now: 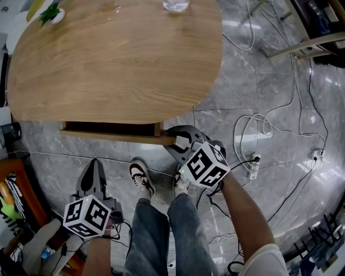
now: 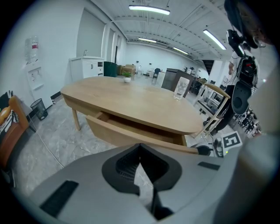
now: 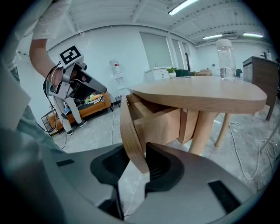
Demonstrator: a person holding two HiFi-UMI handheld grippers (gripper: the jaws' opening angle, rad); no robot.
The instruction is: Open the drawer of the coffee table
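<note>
Right gripper [image 3: 133,165] clamped on front edge of part-open drawer [image 3: 153,124]; left gripper [image 2: 140,168] closed, empty.

From my end the room reads bright and even, lit by the long white ceiling strip lights [image 2: 148,8]. They throw pale streaks of glare across the glossy grey marble floor [image 1: 264,91] and a soft sheen onto the oval light wooden table top [image 1: 118,59] in the head view. The only deep shade I get is inside the light wooden drawer [image 1: 110,129] under the table top's near edge. Both gripper views bend hard and go black at their corners, and the grey shells of the left gripper [image 2: 140,148] and right gripper [image 3: 138,159] sit soft and out of focus along the bottom.
</note>
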